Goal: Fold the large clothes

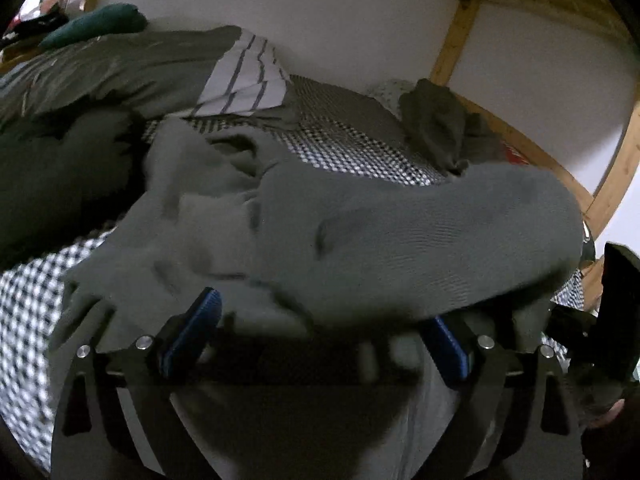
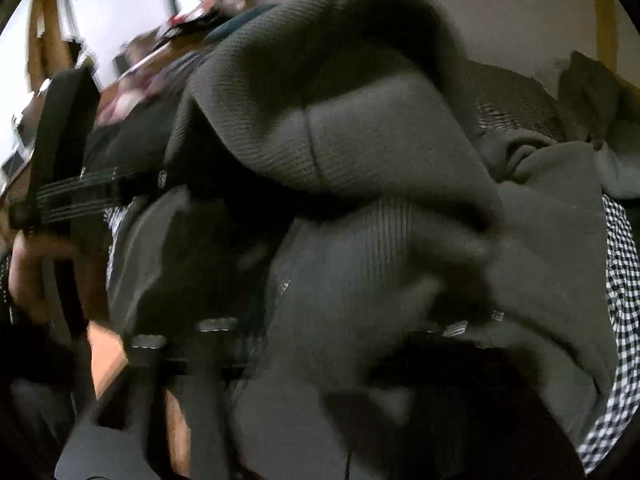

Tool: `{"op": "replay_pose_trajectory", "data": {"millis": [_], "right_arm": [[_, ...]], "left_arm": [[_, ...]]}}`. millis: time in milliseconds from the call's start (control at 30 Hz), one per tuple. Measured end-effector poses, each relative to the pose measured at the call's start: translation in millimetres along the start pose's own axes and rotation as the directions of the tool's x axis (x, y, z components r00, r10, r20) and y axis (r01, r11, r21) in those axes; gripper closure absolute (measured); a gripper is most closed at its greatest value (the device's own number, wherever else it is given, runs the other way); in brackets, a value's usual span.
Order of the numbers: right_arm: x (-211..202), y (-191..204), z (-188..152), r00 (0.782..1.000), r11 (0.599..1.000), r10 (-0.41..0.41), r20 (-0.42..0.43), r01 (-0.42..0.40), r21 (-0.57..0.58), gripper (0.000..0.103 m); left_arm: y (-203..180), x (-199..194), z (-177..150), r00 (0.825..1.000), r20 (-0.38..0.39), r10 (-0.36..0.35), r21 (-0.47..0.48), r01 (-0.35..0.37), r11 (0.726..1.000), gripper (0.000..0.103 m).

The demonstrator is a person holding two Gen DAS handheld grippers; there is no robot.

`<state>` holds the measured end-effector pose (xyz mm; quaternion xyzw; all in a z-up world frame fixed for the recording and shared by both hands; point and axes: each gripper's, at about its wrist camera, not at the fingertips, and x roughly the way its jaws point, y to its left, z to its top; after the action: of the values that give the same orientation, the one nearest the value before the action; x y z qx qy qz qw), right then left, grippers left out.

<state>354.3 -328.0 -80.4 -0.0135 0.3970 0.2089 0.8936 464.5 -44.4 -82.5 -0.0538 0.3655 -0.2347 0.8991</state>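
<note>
Left gripper [image 1: 316, 344] jaws are wide, grey garment [image 1: 400, 240] draped loose; right gripper's grip is hidden; cloth could slide off the checked bed [image 1: 360, 148] and unfold.

The tips of the left gripper's [image 1: 316, 340] blue fingers [image 1: 192, 332] are covered by the grey garment [image 1: 400, 240] draped over them. In the right wrist view, the right gripper [image 2: 332, 344] is almost wholly buried under the same blurred cloth, so its fingers cannot be made out. The checked bed cover [image 1: 340, 140] is largely hidden. Items beyond the bed are smeared past recognition.
</note>
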Motion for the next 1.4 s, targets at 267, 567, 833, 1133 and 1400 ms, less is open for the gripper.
{"op": "replay_pose_trajectory", "data": {"millis": [267,567,833,1133,1400], "right_arm": [[-92.0,5.0,1.4,0.987,0.980,0.153,0.040,-0.147,-0.130,0.015],[-52.3,-134.3,80.1,0.992,0.914,-0.056,0.112,0.006,0.405,0.003],[69.3,-171.9,80.7,0.985,0.820,0.164,-0.062,-0.101,0.564,0.067],[38.0,-179.0,125.2,0.987,0.820,0.117,0.111,-0.159,0.550,0.088],[99.3,-236.0,153.0,0.997,0.805,0.070,-0.031,-0.039,0.592,0.081]], "left_arm": [[24.5,-67.5,60.0,0.985,0.166,-0.053,-0.055,0.063,0.996,0.008],[-19.3,9.8,127.3,1.000,-0.001,0.026,0.048,-0.026,0.999,0.006],[24.3,111.6,79.1,0.956,-0.293,-0.019,-0.118,-0.016,0.993,0.013],[16.4,100.2,125.1,0.975,-0.205,-0.082,-0.103,0.061,0.993,0.082],[20.3,162.1,138.4,0.950,-0.311,-0.018,-0.099,-0.014,0.995,0.077]]}}
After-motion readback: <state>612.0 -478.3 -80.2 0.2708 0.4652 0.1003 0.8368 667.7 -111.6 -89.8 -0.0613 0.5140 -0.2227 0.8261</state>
